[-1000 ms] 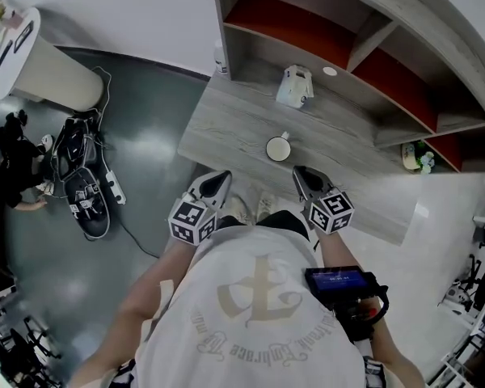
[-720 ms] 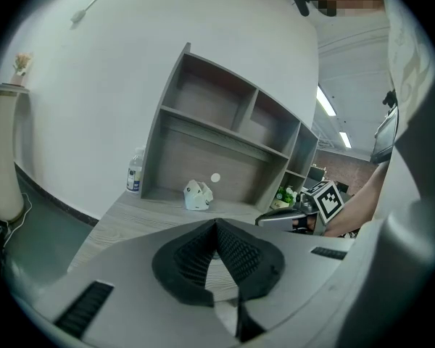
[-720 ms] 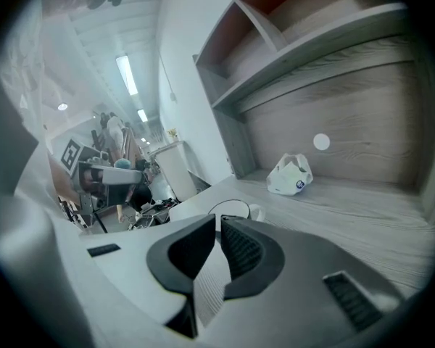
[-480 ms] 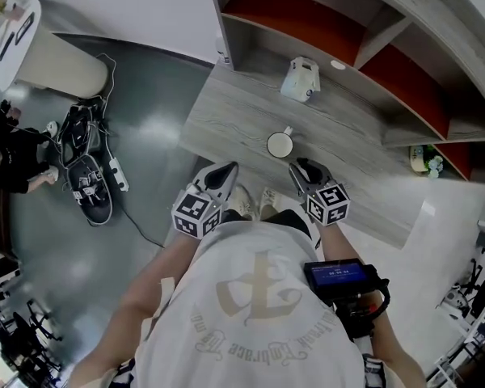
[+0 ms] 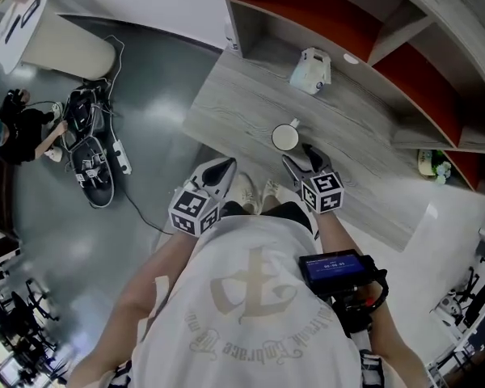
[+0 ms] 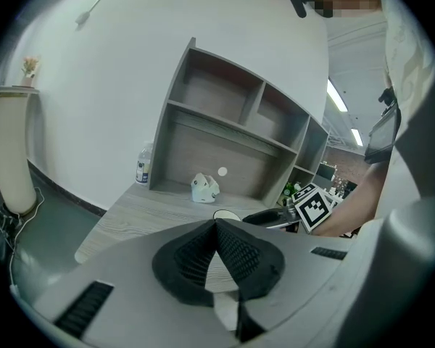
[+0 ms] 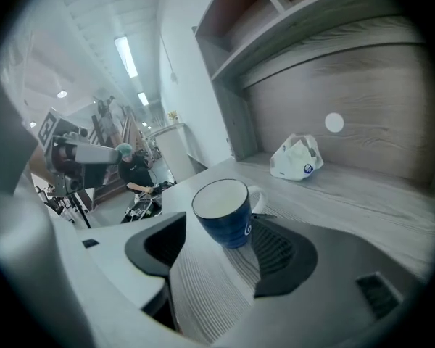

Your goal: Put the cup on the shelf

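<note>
One blue cup (image 7: 225,212) on desk (image 5: 242,111), between opening right tongs (image 5: 301,158), ungripped; left tongs (image 6: 217,227) closed, empty.

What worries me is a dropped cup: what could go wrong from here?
The right gripper is opening its fingers with the cup only just between their tips, so a shallow grip could slip. The handle faces one finger; closing there might twist the cup.
</note>
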Tool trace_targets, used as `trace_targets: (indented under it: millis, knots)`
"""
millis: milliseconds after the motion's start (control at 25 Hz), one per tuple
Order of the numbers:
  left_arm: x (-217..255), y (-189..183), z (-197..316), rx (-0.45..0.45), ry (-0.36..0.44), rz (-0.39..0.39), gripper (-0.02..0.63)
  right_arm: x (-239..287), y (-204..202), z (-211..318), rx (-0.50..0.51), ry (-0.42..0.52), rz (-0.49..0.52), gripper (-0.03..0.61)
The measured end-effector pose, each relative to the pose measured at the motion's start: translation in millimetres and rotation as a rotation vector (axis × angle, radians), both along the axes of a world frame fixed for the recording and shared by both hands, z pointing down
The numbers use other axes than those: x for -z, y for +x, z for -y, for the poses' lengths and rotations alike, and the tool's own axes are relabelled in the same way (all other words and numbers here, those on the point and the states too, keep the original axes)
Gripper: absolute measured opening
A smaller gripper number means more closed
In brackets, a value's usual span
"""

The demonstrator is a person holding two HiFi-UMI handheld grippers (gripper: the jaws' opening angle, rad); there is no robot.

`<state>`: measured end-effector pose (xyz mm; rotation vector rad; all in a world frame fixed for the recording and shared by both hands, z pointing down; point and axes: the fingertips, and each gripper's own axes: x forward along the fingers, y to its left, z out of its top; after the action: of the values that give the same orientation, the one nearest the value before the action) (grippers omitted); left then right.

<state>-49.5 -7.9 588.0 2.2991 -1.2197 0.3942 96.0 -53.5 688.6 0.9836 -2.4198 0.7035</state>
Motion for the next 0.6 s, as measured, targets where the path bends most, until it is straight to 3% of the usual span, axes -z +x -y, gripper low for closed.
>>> trace_targets:
  millis: [400, 600]
  knots:
    - [-4, -12, -12, 0.061, -0.040, 0.012, 0.002, -20, -20, 11, 0.063, -0.012, -0.066, 0.412]
    - [-9, -18, -12, 0.078, -0.050, 0.023, 0.002, -28, -29, 21, 0.072, 0.002, -0.081, 0.413]
